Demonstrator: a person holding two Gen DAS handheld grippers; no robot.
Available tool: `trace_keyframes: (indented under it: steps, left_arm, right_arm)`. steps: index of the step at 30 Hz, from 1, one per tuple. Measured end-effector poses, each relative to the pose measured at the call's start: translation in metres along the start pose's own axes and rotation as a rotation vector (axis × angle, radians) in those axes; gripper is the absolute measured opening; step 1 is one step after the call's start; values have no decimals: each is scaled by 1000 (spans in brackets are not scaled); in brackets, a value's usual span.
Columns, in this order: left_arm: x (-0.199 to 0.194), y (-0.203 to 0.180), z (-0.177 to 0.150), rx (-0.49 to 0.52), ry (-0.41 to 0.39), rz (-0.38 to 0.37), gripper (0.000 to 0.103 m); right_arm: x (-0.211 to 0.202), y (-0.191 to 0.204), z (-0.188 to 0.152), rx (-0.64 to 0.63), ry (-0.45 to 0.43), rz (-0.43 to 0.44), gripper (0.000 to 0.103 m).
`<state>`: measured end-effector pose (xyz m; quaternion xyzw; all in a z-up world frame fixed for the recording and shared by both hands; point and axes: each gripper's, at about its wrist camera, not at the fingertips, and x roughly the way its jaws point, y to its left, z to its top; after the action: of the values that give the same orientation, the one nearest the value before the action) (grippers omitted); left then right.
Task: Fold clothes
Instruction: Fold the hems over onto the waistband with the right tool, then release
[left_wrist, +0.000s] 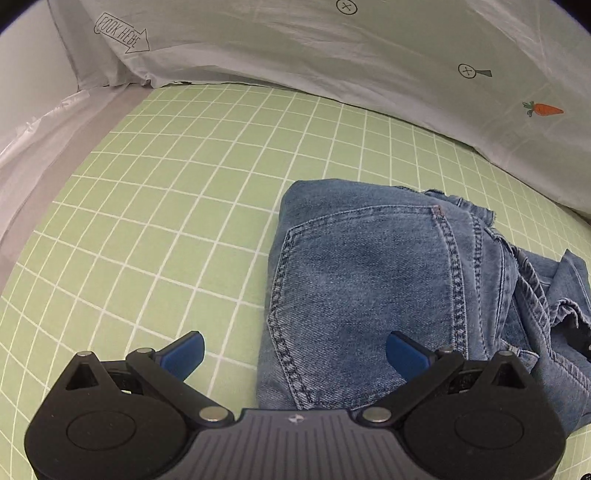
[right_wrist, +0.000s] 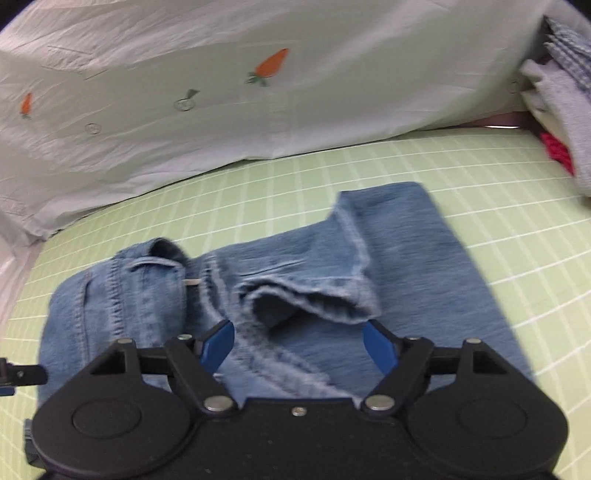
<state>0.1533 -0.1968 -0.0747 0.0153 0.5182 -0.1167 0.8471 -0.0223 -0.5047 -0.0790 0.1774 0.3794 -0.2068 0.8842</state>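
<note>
Left gripper (left_wrist: 293, 354) low over folded jeans (left_wrist: 369, 280), fingers apart, right gripper (right_wrist: 298, 349) likewise, fingers apart.

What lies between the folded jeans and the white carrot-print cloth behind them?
Only bare green grid sheet lies between the jeans and the white cloth. Both wrist views show this strip with nothing on it.

Left gripper (left_wrist: 294, 352) spread wide and holding nothing, one blue fingertip over green gridded bench (left_wrist: 147, 221), the other over back pocket of folded jeans (left_wrist: 369, 273), white carrot-print sheet (left_wrist: 332, 48) behind.
</note>
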Motion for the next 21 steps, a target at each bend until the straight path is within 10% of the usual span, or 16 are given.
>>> trace_keyframes:
  steps: [12, 21]
  left_arm:
    - [24, -15, 1, 19, 79, 2, 103]
    - [26, -14, 1, -4, 81, -14, 103]
  right_arm:
    - [54, -8, 35, -200, 33, -130, 78]
    - [71, 47, 75, -240, -20, 103, 80]
